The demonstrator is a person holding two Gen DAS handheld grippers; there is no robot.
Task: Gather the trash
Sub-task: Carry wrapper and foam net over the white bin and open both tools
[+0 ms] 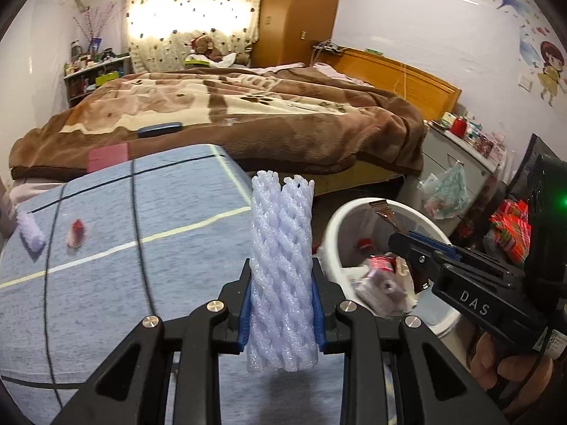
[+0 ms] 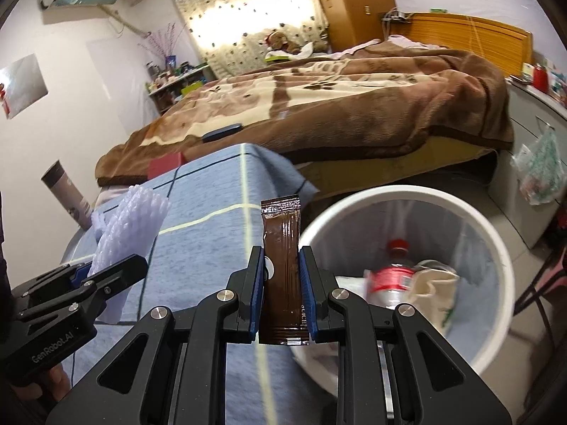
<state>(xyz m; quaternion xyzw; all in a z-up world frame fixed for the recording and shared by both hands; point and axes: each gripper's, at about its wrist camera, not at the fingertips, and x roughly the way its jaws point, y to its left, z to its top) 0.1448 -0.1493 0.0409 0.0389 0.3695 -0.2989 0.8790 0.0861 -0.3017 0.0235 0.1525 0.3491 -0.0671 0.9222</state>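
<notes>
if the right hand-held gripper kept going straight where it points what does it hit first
Probably the blue-grey cloth near its edge, beside the white bin; depth is unclear. The right hand-held gripper holds a brown sachet.

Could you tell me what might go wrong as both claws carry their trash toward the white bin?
1. The left claw grips the foam net sleeve only near its lower end; the tall, springy piece could tip outside the white bin on release.
2. The right claw holds the brown sachet short of the rim, over the blue cloth's edge; dropping now might miss.
3. A second foam sleeve and a small wrapper could be forgotten.
</notes>
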